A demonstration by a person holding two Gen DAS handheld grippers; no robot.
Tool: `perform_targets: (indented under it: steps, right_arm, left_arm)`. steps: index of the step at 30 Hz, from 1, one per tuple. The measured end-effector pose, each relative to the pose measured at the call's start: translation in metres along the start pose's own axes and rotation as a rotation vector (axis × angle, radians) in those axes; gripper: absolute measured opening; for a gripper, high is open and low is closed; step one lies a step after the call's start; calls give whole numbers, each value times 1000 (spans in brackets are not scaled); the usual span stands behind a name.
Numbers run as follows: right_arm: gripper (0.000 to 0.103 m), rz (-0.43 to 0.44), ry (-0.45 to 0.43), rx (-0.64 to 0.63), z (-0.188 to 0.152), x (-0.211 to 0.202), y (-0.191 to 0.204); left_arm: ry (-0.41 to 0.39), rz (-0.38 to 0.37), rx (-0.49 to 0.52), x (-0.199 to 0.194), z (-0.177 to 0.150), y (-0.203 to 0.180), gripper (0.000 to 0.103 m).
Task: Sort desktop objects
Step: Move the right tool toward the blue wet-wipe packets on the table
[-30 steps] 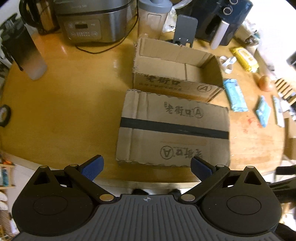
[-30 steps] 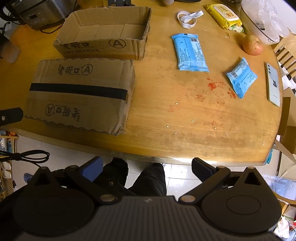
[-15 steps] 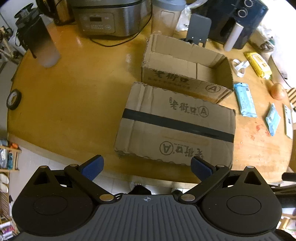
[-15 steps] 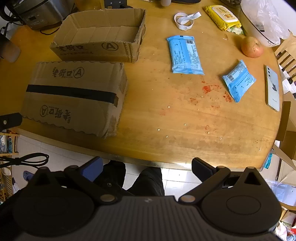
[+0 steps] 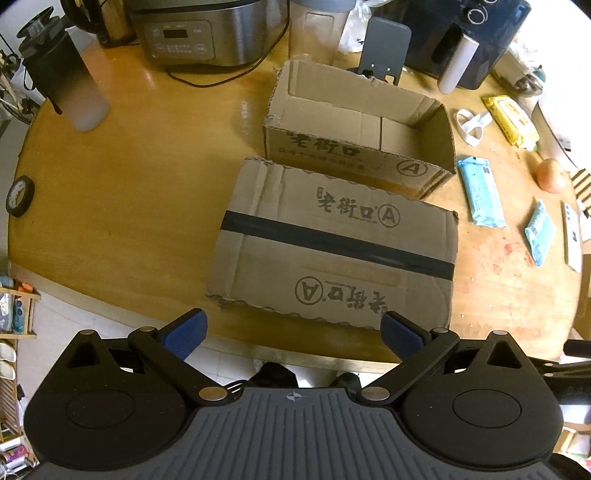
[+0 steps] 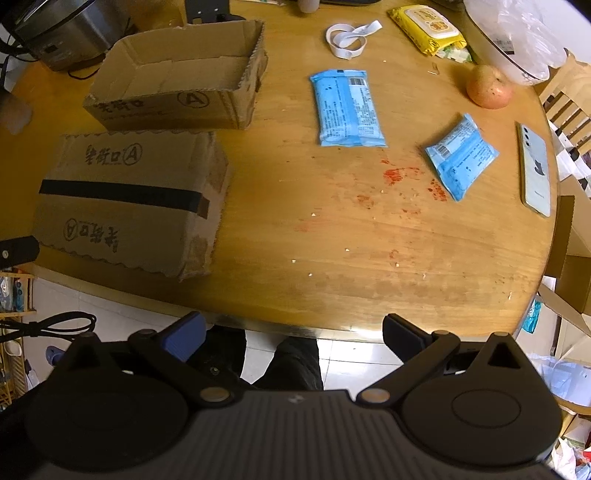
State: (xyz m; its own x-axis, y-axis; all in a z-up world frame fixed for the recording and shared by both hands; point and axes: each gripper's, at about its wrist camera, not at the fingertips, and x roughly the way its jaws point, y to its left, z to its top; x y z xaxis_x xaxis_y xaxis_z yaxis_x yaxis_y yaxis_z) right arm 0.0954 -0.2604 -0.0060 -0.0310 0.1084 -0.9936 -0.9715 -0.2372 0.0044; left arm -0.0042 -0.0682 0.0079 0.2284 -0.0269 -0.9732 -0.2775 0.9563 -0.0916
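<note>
Looks like this is right at the start of the sort, nothing's been picked up yet. Both grippers hang back off the near edge of the round wooden bench (image 6: 332,236): the left gripper (image 5: 293,334) has its fingers spread wide with nothing between them, and the right gripper (image 6: 293,332) is the same, wide apart and empty. The open-topped brown cardboard box (image 6: 177,85) at the back looks empty inside, so I'd guess that's where stuff goes, while the closed cardboard box with the black tape stripe (image 5: 332,247) sits just in front of it, nearly touching. The loose things are all off to the right of the boxes: a long light-blue plastic packet (image 6: 347,109) lying flat, a smaller crumpled light-blue packet (image 6: 460,157) closer to the bench edge, a yellow wipes pack (image 6: 430,27), a white looped strap (image 6: 349,37), a reddish apple (image 6: 489,86) and a pale phone (image 6: 535,168). My bet for the next move: the right one reaches for the long blue packet, since it's nearest the open box. It's flat and slippery-looking, so it'll probably need pinching across the narrow side, coming down low.
</note>
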Motion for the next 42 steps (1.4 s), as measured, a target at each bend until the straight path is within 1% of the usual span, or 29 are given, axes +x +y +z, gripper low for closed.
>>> perform_targets:
  steps: [11, 20, 33, 42]
  right_arm:
    - [103, 25, -45, -9, 0, -6, -22]
    - [103, 11, -12, -18, 2, 0, -45]
    - [103, 3, -3, -6, 2, 3, -88]
    - [103, 4, -6, -6, 4, 4, -117]
  left_arm:
    - [38, 33, 39, 7, 2, -22, 103]
    - [45, 24, 66, 11, 5, -45, 103]
    - [60, 6, 92, 18, 3, -90, 103]
    - [58, 8, 104, 19, 3, -118, 103]
